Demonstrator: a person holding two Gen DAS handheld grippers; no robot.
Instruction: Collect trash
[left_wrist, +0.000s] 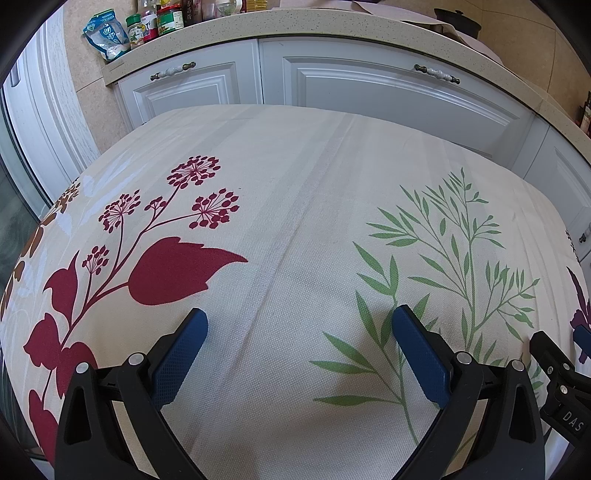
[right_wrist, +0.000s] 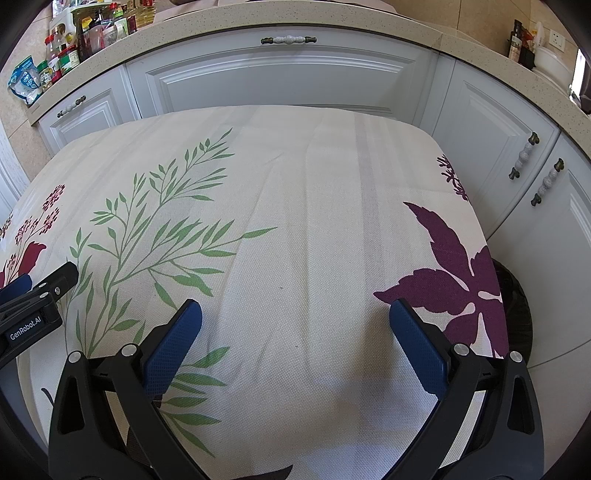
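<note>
We saw two blue-padded tongs, left (left_wrist: 299, 325) and right (right_wrist: 295, 314), both spread apart above one flower-printed cloth-covered desk (left_wrist: 295, 221); a dark bin (right_wrist: 517, 306) sat half hidden.

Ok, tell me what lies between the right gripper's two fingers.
Only bare tablecloth. In the right wrist view the right gripper is open over plain fabric, with no trash in the gap.

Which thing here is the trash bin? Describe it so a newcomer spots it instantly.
Start at the table with the floral tablecloth in front of the white cabinets. Follow its right edge down past the purple leaf print; on the floor beside that corner, partly hidden by the cloth, sits the bin. It is the only dark, round thing there, apparently lined with a black bag.
</note>
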